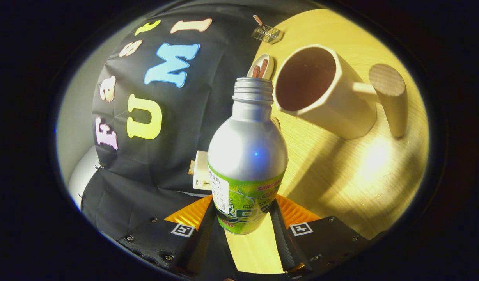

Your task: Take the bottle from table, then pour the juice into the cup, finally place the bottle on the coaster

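The silver metal bottle with a green label point(245, 164) is clamped at its base between both fingers of the tongs point(247, 226), its uncapped mouth held just beside the white mug point(329, 105) on the pale wooden surface point(360, 175).

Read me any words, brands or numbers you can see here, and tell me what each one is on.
Label on the bottle: print blurred and partly hidden by the tongs gripping it; not readable.
White tag behind the bottle: too small to read.
Square markers on the tongs: patterns, no words.
Cup: no text.
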The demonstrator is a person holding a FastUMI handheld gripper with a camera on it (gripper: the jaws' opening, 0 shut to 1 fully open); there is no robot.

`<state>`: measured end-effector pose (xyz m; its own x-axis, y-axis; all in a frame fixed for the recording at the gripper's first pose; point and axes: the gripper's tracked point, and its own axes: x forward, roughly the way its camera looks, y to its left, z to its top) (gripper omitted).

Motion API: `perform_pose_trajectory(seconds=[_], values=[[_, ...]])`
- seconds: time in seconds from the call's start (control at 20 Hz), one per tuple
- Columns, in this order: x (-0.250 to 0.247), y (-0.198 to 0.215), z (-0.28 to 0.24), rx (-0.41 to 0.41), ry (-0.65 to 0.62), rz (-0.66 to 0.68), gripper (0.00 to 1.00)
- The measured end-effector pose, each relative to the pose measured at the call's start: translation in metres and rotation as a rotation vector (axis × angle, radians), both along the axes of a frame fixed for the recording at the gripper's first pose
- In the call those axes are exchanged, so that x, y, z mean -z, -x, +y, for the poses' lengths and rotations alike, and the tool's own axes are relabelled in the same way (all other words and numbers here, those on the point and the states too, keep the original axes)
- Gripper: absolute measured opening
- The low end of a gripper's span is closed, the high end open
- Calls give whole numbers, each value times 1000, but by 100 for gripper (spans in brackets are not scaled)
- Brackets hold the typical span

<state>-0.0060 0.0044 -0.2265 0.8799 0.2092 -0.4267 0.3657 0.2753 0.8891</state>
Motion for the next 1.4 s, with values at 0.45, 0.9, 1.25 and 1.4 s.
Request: perform_pose_trajectory(seconds=[0.45, 0.9, 1.25, 1.4], values=[[-20, -8, 2, 45, -173, -6, 73], [-32, -16, 1, 103, -312, -13, 73], [-38, -17, -1, 134, -373, -9, 74], [-37, -19, 2, 141, -398, -5, 73]])
